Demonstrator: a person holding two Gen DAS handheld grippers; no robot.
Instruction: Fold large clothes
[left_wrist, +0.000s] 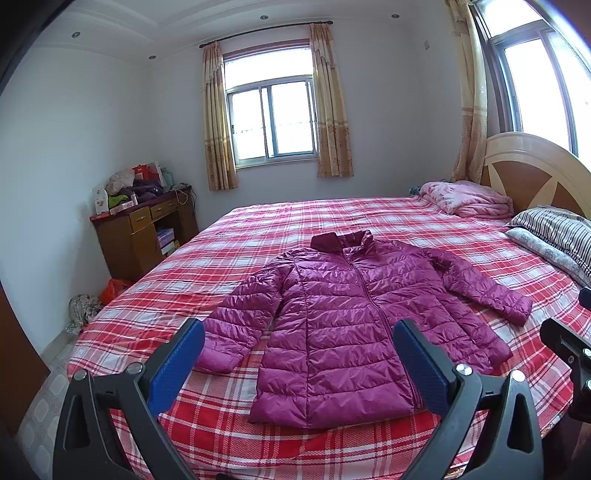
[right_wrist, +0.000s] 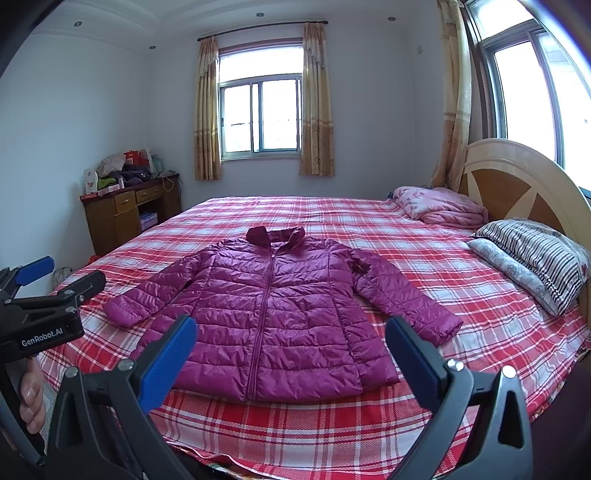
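Blue-padded fingers (left_wrist: 421, 365) of the left gripper (left_wrist: 299, 362) frame the bottom of the left wrist view, spread wide apart and holding nothing. The right gripper (right_wrist: 291, 356) stands the same way in its own view, its blue fingers (right_wrist: 168, 360) wide apart and empty, above the near edge of the bed (right_wrist: 369, 424).

Between and beyond both pairs of fingers lies the jacket (right_wrist: 273, 314), a magenta quilted puffer, flat on the red, white and pink plaid sheet (left_wrist: 258, 229). Its front faces up, zipped, collar towards the far window (right_wrist: 260, 114), hem towards the cameras, and both sleeves spread out to the sides. Neither gripper touches it.

In the right wrist view the left gripper's body shows at the left edge, and white lettering on it reads "GenRobot.AI" (right_wrist: 42, 339); a hand (right_wrist: 31, 402) grips the handle below it.

Near the wooden headboard (right_wrist: 517, 184) rest a folded pink blanket (right_wrist: 439, 206) and a striped pillow (right_wrist: 535, 258). A cluttered wooden desk (right_wrist: 125, 210) stands against the far left wall; any writing on the boxes there is too small to read.
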